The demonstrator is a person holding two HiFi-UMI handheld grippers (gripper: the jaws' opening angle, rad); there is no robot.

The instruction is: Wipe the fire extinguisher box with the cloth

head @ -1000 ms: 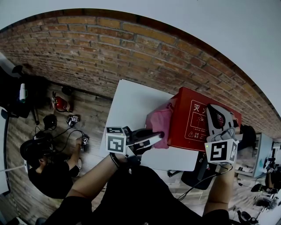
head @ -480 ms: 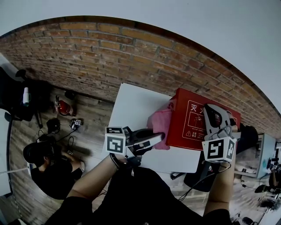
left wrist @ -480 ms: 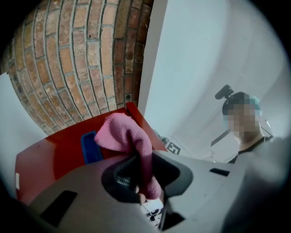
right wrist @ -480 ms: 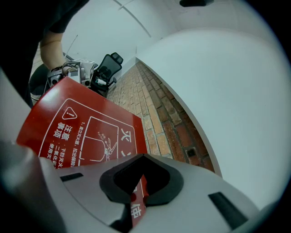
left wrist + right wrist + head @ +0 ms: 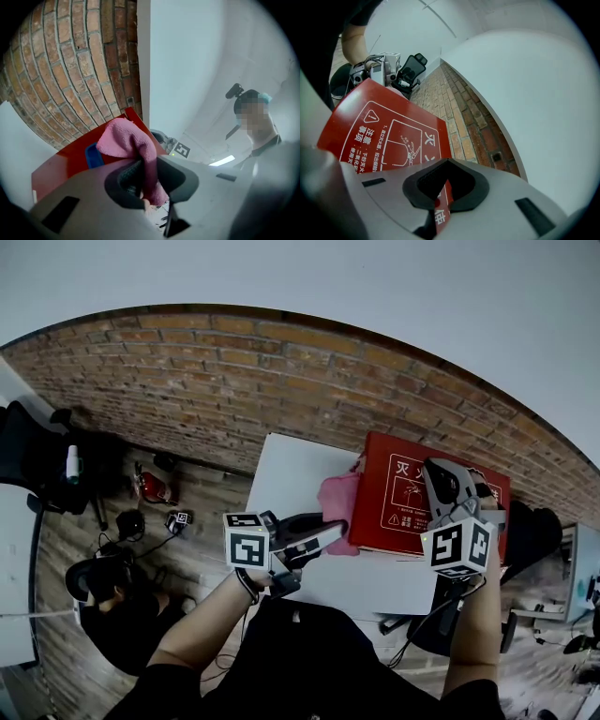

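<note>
Two grippers in play: left gripper (image 5: 146,186) has its jaws clamped tight on a pink cloth (image 5: 125,139), a fold of it pinched between the pads and the rest bunched up ahead of the tips, against the left side of the red fire extinguisher box (image 5: 398,507). Right gripper (image 5: 440,186) has its jaws pressed together, tips low over the box's printed top face, red print showing through the slit between them. Box sits on the white surface (image 5: 291,465) next to the brick wall (image 5: 234,381), cloth touching its left edge.
</note>
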